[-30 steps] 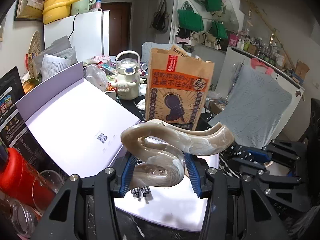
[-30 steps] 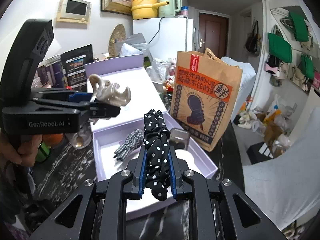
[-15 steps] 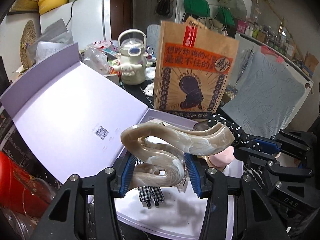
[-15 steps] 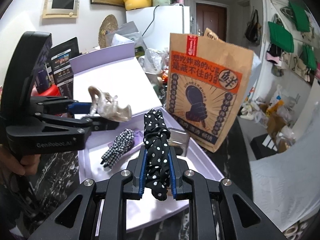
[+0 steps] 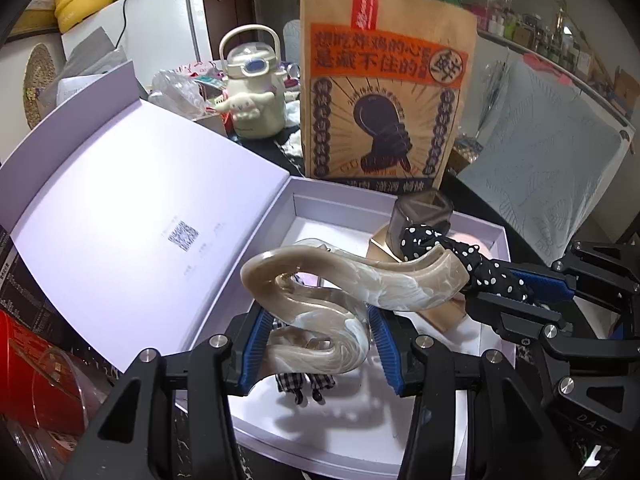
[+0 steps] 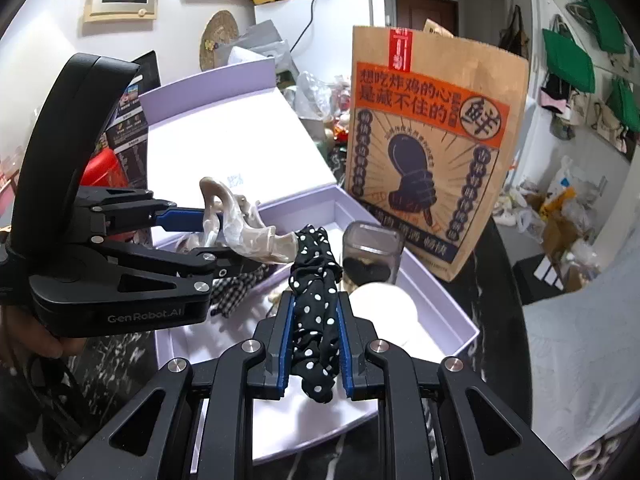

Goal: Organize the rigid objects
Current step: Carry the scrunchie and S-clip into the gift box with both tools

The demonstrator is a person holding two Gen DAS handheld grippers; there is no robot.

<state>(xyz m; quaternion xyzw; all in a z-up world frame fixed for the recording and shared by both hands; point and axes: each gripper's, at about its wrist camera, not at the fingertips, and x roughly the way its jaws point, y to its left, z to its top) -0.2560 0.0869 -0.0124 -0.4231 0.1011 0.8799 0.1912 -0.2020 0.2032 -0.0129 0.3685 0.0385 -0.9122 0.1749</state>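
I'm holding both grippers over the open lavender box (image 5: 256, 236), and each one is loaded: my left gripper (image 5: 318, 340) is pinching the marbled beige hair claw (image 5: 352, 280), my right gripper (image 6: 312, 344) is squeezing the black polka-dot scrunchie (image 6: 316, 300). Under them, a checkered hair tie (image 6: 236, 288) is lying on the box floor, with a smoky clear case (image 6: 372, 256) standing near the brown paper bag (image 6: 432, 136).

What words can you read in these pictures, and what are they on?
"GenRobot.AI": side of the left gripper.
"DAS": body of the right gripper.
"想吃炸鸡的心是藏不住的" and "鲜": paper bag.
QR code and print on the box lid: too small to read.
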